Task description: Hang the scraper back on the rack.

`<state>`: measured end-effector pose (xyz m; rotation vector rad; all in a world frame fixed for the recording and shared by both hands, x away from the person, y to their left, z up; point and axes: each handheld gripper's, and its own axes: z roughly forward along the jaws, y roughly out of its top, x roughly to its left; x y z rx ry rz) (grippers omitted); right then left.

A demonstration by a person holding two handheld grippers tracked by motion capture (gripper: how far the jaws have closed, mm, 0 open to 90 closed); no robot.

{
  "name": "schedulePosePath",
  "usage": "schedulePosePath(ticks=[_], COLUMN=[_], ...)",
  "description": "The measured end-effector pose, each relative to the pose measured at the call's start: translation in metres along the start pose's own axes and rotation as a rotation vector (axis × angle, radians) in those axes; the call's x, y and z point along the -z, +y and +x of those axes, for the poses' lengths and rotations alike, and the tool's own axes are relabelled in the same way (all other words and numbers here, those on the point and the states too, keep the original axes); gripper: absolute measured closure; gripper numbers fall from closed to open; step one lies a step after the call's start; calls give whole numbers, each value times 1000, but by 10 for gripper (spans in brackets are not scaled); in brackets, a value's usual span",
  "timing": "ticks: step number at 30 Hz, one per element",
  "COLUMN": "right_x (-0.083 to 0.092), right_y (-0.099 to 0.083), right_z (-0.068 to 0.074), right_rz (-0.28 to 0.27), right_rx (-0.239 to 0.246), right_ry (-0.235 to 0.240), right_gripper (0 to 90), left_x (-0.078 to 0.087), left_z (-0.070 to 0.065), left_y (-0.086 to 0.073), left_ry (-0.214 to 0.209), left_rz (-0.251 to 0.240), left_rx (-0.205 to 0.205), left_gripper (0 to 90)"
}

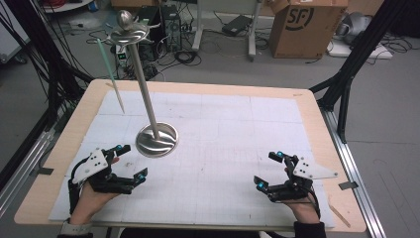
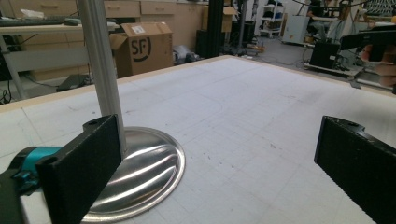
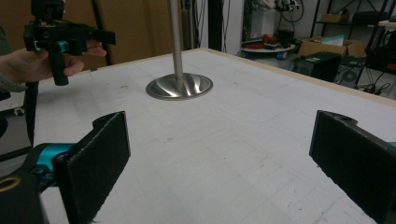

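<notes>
A polished metal stand (image 1: 157, 140) rests its round base on the white mat, left of centre. Its thin pole rises to a cap with curved arms (image 1: 130, 30). A pale green rod (image 1: 111, 77) slants down beside the pole; I cannot tell what holds it. My left gripper (image 1: 134, 160) is open just left of the base, nothing between its jaws. In the left gripper view the base (image 2: 140, 172) lies right behind the left jaw. My right gripper (image 1: 266, 168) is open near the front right, also empty. The right gripper view shows the stand (image 3: 180, 86) far ahead.
The white mat covers a wooden table (image 1: 317, 124) whose bare rim shows all round. A cardboard box (image 1: 307, 25), computer cases and cables lie on the floor behind. Black frame struts (image 1: 346, 79) stand at both sides of the table.
</notes>
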<state>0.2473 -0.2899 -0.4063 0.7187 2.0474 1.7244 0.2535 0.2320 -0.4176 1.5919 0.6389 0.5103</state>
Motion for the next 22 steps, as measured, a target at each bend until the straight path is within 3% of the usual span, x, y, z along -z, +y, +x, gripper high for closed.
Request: schedulePosePath(ticks=[7, 13, 17, 22], right_x=[0, 1, 0, -1], right_y=[-1, 0, 0, -1], right_z=[1, 1, 1, 1], right_rz=[-10, -57, -50, -44], right_rx=[2, 3, 6, 9], right_ry=[-13, -8, -12, -12], right_gripper=[27, 24, 24, 24], left_x=[6, 12, 16, 18], left_z=[0, 3, 6, 9], left_y=[-2, -2, 0, 0], left_ry=[-13, 0, 3, 17], left_rz=[-6, -12, -30, -1], left_rx=[18, 26, 43, 51], left_gripper=[16, 17, 17, 17])
